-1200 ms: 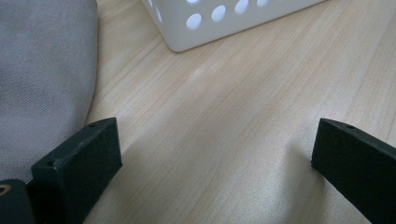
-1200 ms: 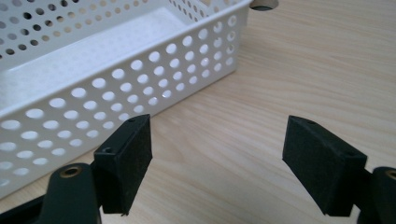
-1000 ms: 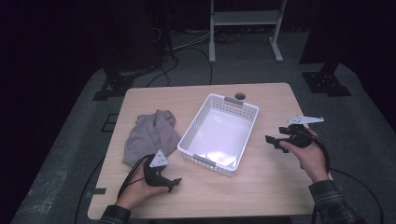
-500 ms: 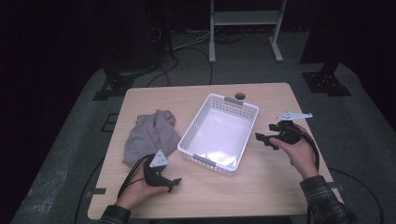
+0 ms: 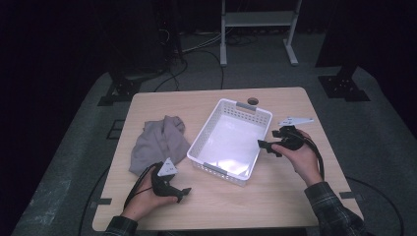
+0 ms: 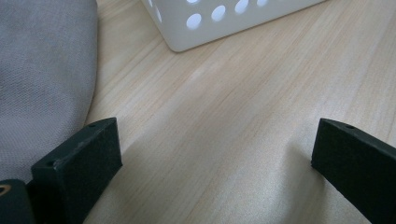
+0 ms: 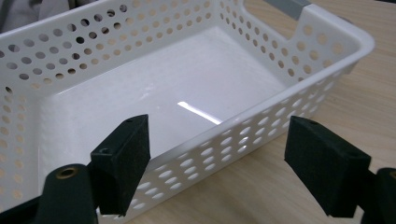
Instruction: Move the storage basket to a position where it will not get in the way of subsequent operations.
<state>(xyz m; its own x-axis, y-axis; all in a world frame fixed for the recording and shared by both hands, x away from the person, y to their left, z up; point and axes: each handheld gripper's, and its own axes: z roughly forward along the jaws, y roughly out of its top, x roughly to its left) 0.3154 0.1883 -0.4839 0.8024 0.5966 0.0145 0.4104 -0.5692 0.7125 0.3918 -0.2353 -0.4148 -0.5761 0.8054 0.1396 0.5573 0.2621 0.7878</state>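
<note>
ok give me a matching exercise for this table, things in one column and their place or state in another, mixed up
Things:
1. white basket
2. grey cloth
3. left tongs
4. right tongs

Places or states:
A. crumpled on the table's left part
B. open, at the basket's right wall
C. empty, mid-table
D. open, low over bare wood near the front edge

Pairs: 1-C, 2-A, 3-D, 4-B

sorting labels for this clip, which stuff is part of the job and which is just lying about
Part of the job:
white perforated basket
right gripper, open beside its long wall
grey cloth
left gripper, open on the table

Lying about:
metal stand
floor cables
</note>
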